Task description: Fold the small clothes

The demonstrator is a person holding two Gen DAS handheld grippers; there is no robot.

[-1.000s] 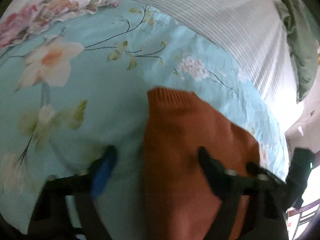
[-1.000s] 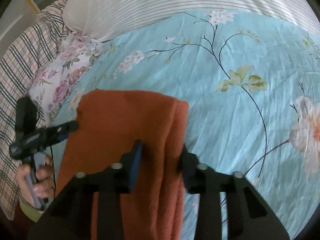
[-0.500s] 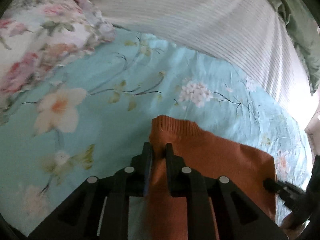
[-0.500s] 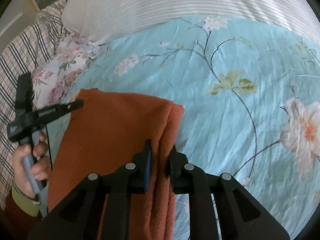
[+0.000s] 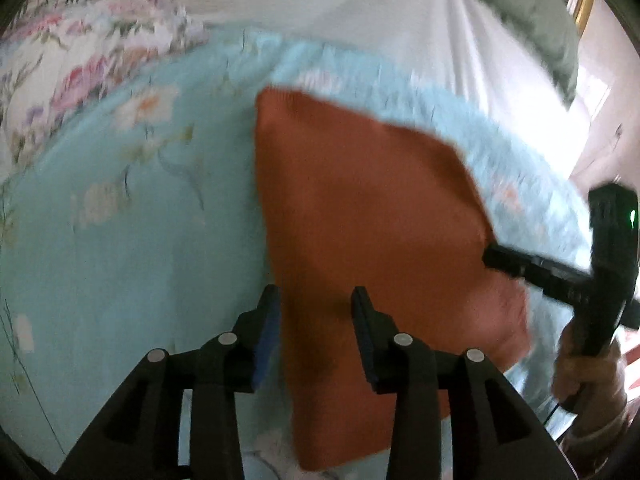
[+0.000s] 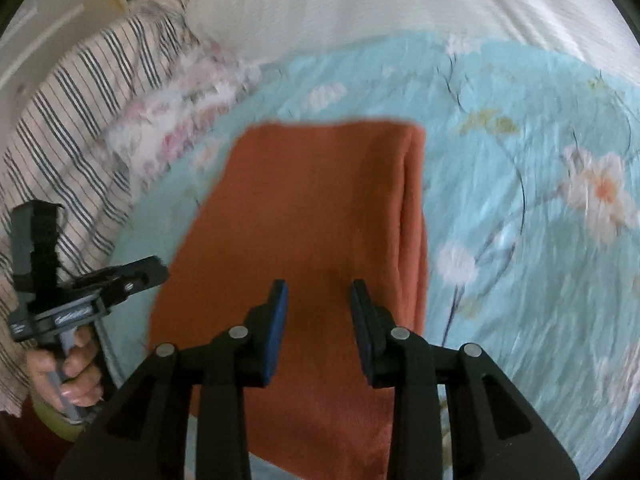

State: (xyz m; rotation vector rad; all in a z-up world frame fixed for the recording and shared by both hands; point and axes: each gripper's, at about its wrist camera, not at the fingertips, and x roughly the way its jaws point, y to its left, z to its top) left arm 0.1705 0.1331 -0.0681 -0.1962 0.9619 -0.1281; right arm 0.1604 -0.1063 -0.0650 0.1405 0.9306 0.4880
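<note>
Left wrist view: left gripper hangs over a folded orange garment on a blue floral bedspread, jaws opening, holding nothing. Right gripper likewise releases. This fold looks finished; next, regrasp an edge.

Soft daylight, heavy motion blur, fisheye-warped edges.

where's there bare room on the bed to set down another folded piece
Bare floral sheet lies right of the rust garment, up to the white striped cover. Left of it is tighter: a narrow sheet strip, then the floral pillow and left gripper.
</note>
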